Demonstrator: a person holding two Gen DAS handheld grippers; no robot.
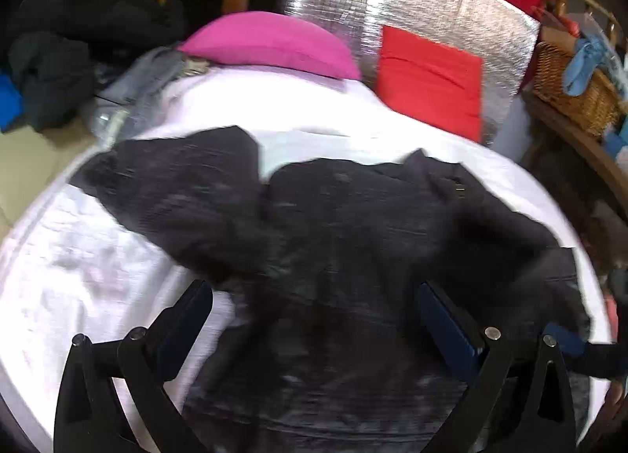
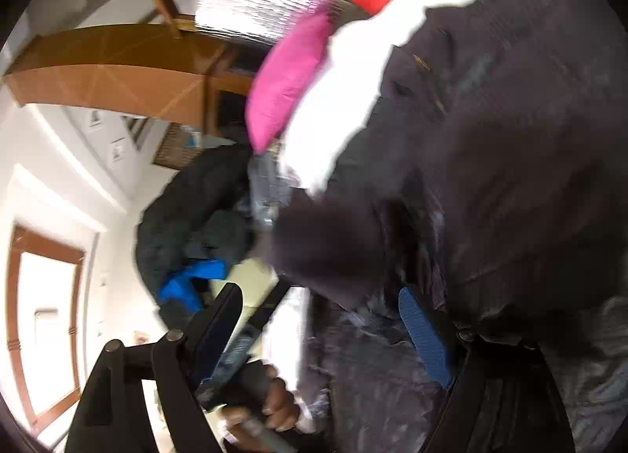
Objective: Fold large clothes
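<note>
hand (image 2: 271, 402) on a gripper handle shows only in the right wrist view. one dark jacket (image 1: 333, 241) lies spread on the white bed sheet (image 1: 78, 264), collar toward the one pink pillow (image 1: 274, 42), long axis running away from it. left gripper (image 1: 314, 315) and right gripper (image 2: 318, 319): jaws apart, nothing clamped.

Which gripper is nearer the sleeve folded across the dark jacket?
Right. The right gripper hangs open just below the sleeve, whose end fills the space ahead of its fingertips. The left gripper is open over the jacket's body, with the sleeve farther up and left.
</note>
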